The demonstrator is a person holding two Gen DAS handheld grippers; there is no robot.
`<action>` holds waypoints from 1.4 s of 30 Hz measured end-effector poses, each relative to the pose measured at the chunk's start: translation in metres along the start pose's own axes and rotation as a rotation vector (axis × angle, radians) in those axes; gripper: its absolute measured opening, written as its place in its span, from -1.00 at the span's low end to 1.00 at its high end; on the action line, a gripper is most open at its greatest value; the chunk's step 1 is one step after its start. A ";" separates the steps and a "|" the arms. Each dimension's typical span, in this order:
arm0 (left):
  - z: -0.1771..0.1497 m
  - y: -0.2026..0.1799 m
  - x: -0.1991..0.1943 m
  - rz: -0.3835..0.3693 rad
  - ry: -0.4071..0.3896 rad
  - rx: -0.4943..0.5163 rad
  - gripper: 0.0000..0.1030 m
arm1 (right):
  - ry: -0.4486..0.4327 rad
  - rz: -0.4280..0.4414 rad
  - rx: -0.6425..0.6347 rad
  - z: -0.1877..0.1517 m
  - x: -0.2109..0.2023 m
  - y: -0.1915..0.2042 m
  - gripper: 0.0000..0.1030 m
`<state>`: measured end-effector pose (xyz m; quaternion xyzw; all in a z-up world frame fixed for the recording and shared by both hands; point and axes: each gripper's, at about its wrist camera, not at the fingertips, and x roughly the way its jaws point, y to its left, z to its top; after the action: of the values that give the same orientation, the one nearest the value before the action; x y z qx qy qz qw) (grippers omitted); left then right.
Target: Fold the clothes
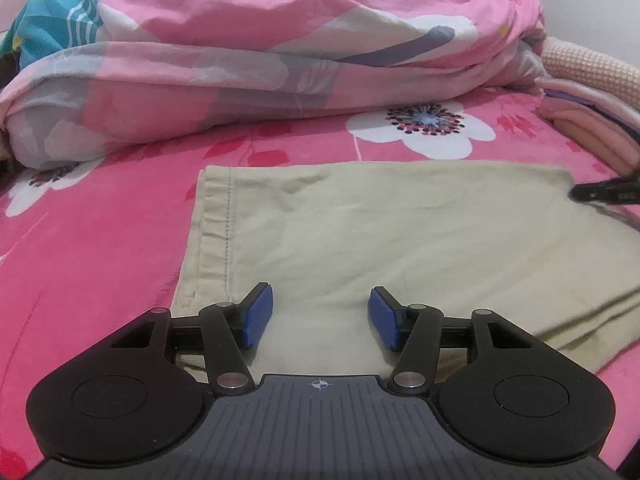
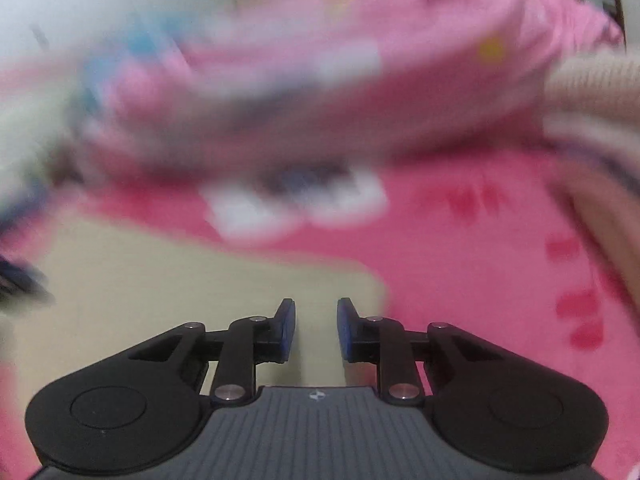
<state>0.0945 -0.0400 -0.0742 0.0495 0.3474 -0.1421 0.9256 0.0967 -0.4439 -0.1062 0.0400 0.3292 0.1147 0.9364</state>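
beige cotton garment with stitched hem (image 1: pixel 380 236) laid flat on pink flowered bed sheet (image 1: pixel 100 248), apparently smoothed into rectangle for folding; more than one layer seen at near right edge. stitched hem set along left side, running away from camera; long axis judged left to right, though right end cut off. left gripper (image 1: pixel 316 318) held low over near edge, blue pads spread, nothing gripped. right gripper (image 2: pixel 316 330) narrowly parted over garment's right corner, empty, view blurred. pink patterned quilt (image 1: pixel 280 60) bunched behind.
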 end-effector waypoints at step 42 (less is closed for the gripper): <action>-0.021 -0.008 -0.036 -0.105 -0.151 0.144 0.07 | -0.132 -0.034 -0.189 -0.031 -0.116 0.165 -0.55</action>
<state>0.0527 -0.0358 -0.0664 0.0869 0.2675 -0.2184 0.9344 -0.0421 -0.3115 -0.0353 -0.0468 0.2550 0.1265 0.9575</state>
